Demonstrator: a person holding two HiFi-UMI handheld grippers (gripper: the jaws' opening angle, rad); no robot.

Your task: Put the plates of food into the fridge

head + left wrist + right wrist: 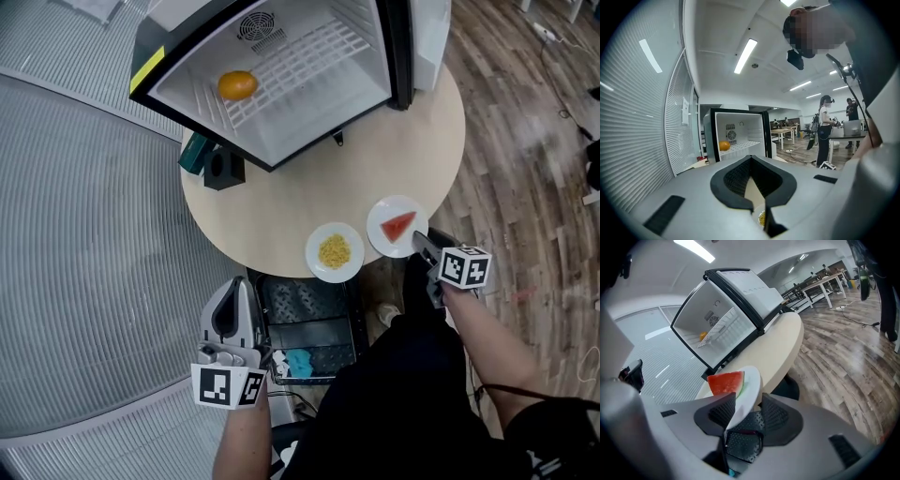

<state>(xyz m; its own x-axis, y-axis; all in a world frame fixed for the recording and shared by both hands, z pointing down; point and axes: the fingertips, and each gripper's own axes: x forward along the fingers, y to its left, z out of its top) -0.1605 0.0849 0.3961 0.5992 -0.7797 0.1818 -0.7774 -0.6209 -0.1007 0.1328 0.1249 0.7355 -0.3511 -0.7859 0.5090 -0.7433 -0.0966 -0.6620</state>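
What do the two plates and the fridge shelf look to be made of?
Watermelon plate and yellow-food plate: white, smooth, thin-rimmed; ceramic or melamine, I cannot tell which. Fridge shelf: white coated wire, judging by its open grid.

- A red watermelon wedge (398,226), green at the rind, on a round white plate (398,204).
- Yellow corn kernels (335,251) on a second round white plate (312,253).
- A round orange fruit (237,85) in a black-framed, white-lined fridge (309,131).
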